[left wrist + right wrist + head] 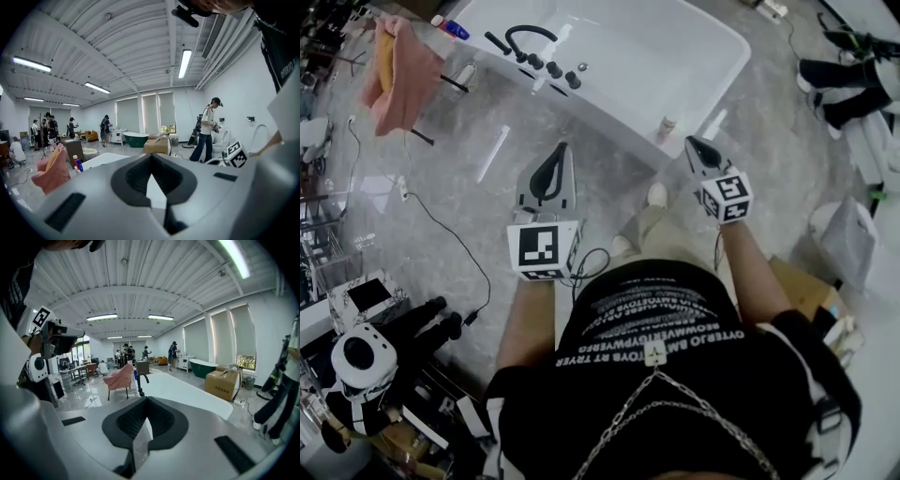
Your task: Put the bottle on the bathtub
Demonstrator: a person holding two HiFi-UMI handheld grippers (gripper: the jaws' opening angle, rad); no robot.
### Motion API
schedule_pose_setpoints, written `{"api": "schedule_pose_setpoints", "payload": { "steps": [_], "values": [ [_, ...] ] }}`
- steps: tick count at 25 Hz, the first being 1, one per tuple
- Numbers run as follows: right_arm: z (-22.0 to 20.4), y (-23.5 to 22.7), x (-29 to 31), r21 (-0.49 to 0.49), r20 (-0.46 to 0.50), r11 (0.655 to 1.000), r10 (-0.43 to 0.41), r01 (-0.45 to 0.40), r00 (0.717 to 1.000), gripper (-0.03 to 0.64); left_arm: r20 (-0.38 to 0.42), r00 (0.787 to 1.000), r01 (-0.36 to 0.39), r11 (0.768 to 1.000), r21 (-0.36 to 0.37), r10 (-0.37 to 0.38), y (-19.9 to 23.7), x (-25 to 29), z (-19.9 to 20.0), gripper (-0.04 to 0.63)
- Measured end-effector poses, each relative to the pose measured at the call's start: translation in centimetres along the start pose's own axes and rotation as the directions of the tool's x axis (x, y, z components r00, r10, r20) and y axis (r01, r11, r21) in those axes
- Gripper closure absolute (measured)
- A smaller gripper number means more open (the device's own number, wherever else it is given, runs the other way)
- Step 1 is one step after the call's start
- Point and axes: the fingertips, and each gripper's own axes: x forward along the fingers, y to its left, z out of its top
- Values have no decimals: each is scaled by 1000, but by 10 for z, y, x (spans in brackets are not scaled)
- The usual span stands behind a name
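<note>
I am holding both tools out ahead, tilting slightly down. My left tool (560,150) and right tool (692,143) are both closed and gripping nothing. The small pale bottle (667,125) is standing upright on the bathtub (600,117) rim.

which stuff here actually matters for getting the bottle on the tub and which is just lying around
Job in hand: small bottle, standing on the tub's rim; bathtub; right gripper and left gripper, both shut and empty.

Just lying about: pink towel; blue bottle; black tap; cardboard box.
</note>
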Motion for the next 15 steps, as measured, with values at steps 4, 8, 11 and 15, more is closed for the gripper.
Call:
{"api": "schedule_pose_setpoints", "payload": {
  "steps": [4,8,11,15],
  "values": [
    [48,29,-20,-87,60,996,17,-12,998,615,51,999,13,1000,-10,-12,2,-13,17,598],
    [97,53,-45,-129,116,991,53,-37,992,615,86,996,18,1000,9,-19,7,-31,30,598],
    [128,68,-57,-116,150,991,89,-72,985,615,114,993,14,1000,-3,-13,15,-40,40,598],
    [159,92,-72,-140,152,985,127,-106,980,615,139,990,22,1000,2,-22,18,-53,51,598]
  ]
}}
